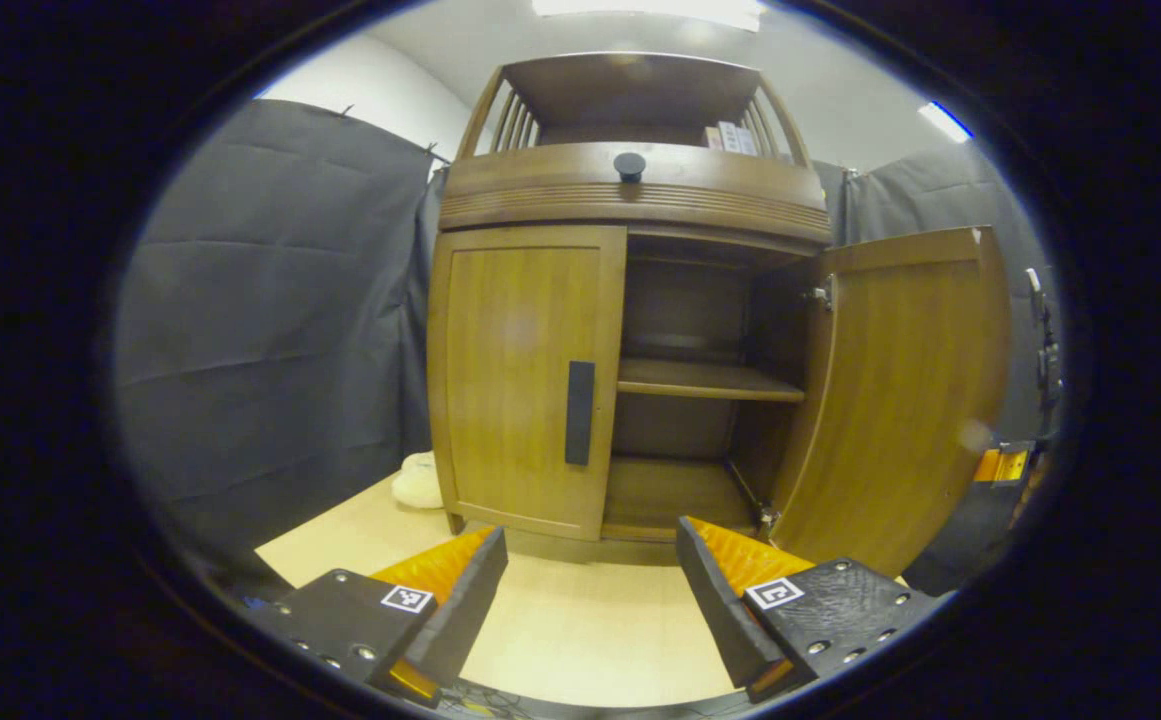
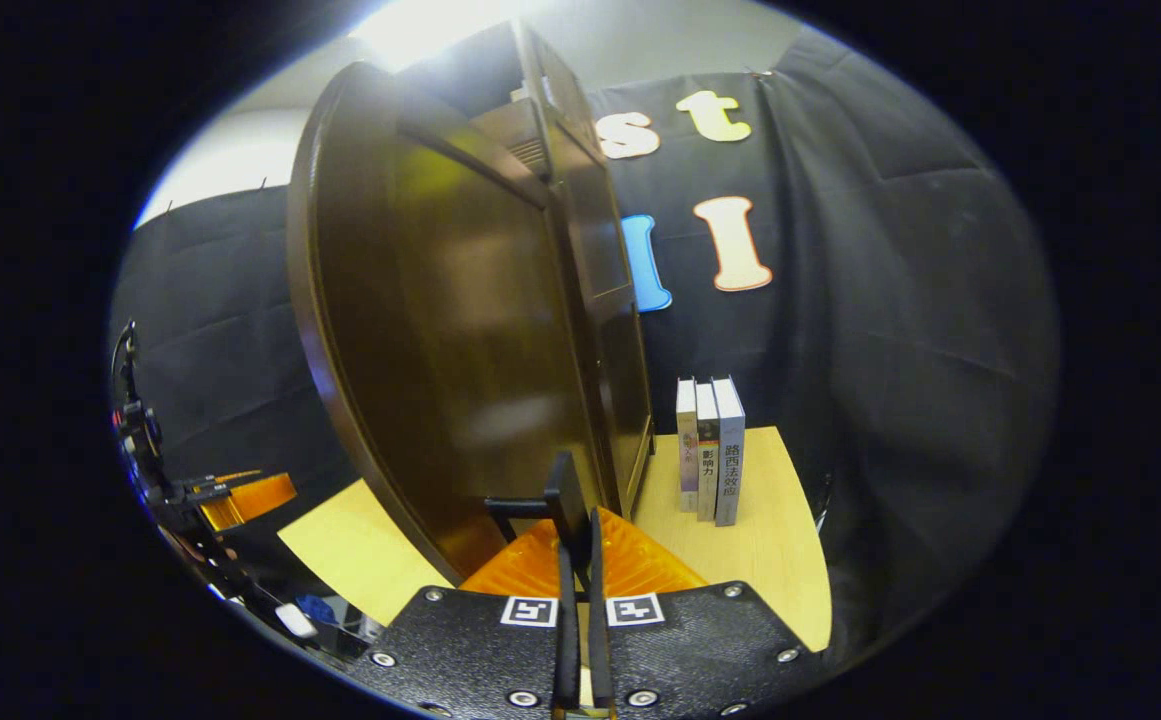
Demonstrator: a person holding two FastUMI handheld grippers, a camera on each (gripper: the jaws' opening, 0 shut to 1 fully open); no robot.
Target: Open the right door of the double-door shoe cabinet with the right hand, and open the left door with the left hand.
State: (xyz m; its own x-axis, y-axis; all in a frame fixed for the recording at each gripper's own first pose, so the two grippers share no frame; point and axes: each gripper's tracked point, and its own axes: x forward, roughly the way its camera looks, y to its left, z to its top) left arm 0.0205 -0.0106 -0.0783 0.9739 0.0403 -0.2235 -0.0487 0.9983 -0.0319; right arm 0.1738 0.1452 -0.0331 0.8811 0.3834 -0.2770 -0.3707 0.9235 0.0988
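Observation:
The wooden shoe cabinet stands on a pale table. Its left door is closed, with a black vertical handle at its inner edge. My left gripper hovers open in front of that door, a short way below the handle and touching nothing. The right door stands swung out wide, baring an inner shelf. In the right gripper view the right door looms close, and my right gripper is shut on its black handle.
A white soft object lies by the cabinet's left foot. Three books stand upright on the table beside the cabinet's right side. Black cloth walls surround the booth. A dark round knob sits on the upper drawer front.

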